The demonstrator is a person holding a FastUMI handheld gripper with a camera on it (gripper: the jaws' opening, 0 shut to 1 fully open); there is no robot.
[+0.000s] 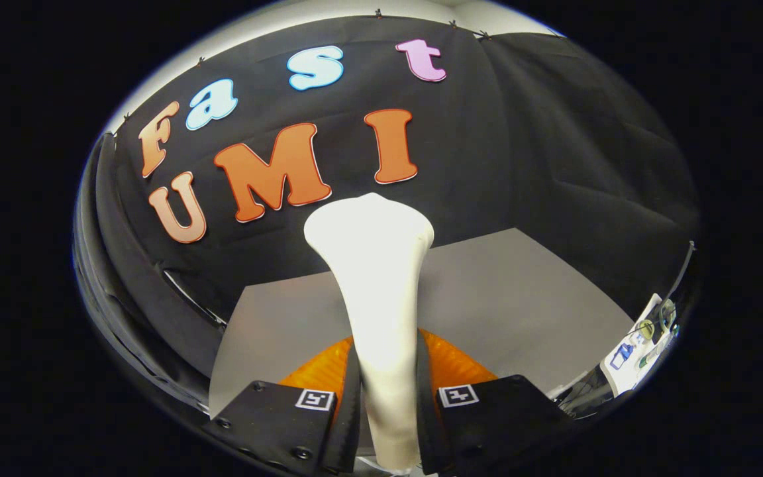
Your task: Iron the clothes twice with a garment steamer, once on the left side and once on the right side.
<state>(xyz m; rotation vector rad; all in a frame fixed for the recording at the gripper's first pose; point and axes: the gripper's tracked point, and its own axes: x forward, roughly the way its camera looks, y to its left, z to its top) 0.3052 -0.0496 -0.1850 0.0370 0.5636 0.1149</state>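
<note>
Both fingers of the gripper [387, 404] clenched the slim handle of a white plastic garment steamer [376, 291], which stood upright between them, above the grey table [520, 311] beyond.

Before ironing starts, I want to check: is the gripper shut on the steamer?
Shut on it. Both fingers press the steamer handle, which stands between them.
</note>
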